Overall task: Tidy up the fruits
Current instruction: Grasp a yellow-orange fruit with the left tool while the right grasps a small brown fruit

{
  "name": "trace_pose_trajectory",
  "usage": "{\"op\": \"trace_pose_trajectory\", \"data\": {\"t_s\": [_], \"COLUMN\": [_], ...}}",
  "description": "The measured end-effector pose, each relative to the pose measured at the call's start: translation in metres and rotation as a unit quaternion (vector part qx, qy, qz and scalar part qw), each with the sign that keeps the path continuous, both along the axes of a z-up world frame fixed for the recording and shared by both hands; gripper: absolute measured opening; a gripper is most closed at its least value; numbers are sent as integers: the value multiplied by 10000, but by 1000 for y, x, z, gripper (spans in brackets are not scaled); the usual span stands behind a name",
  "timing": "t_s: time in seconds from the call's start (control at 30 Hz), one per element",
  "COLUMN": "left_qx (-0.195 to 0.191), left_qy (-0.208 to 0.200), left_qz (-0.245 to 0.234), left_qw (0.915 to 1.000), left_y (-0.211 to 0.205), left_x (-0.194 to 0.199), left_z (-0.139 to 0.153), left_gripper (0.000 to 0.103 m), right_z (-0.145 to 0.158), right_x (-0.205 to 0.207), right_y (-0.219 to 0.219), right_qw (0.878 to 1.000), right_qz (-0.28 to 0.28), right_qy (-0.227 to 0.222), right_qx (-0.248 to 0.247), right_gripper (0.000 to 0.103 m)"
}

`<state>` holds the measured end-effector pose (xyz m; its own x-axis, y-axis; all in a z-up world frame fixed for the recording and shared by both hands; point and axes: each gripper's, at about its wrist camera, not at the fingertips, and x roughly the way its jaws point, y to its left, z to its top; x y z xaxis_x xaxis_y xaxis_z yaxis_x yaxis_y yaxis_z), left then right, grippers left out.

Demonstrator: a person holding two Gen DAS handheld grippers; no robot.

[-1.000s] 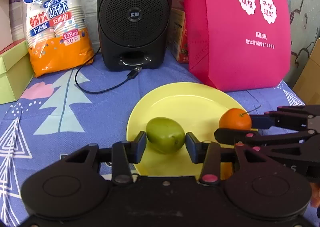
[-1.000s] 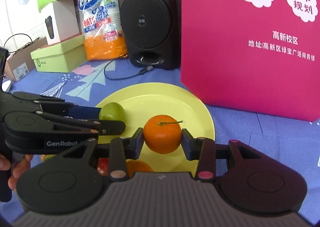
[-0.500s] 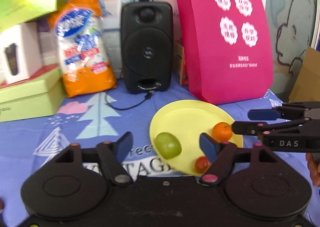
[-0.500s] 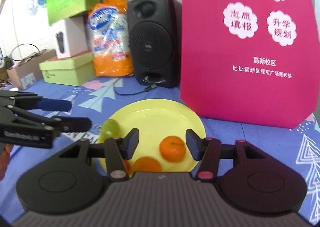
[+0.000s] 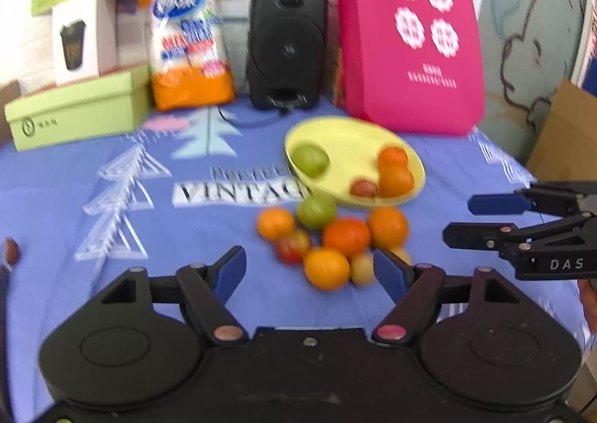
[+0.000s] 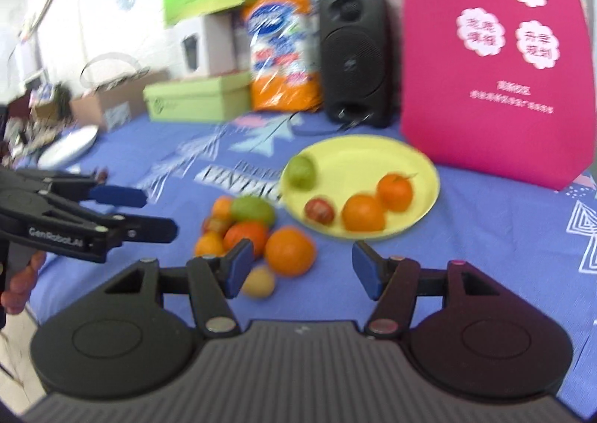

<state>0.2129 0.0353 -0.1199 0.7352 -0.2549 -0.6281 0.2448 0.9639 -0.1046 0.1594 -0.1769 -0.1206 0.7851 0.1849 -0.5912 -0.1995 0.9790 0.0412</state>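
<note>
On yellow plate (image 6: 421, 162): four fruits (image 6: 363, 212).

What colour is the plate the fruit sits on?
Pale yellow. The plate shows best in the right wrist view.

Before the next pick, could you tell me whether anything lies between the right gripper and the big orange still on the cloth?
Nothing visible does. The right gripper is open, and the big orange lies just ahead of its left finger, with bare cloth between. A small yellow fruit sits beside it, nearer that finger. The plate is just beyond.
</note>
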Motion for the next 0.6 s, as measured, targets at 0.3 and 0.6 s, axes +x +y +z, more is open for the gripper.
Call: {"op": "trace_pose_trajectory", "data": {"t_s": [0.3, 0.6], "left_qx": [-122, -311], "left_qy": [287, 427], "left_qz": [-23, 56], "left_qw": [9995, 9986], "left_y": [-7, -3], "left_x": [11, 30], "left_z": [-29, -38], "left_gripper": [48, 48], "right_z": [-19, -28], "right_x": [-13, -1], "right_y": [20, 30], "right_qw": [9993, 9981], "right_qz": [242, 429], "right_qy": [265, 412], "right_qx": [-91, -137], "right_gripper": [58, 58]}}
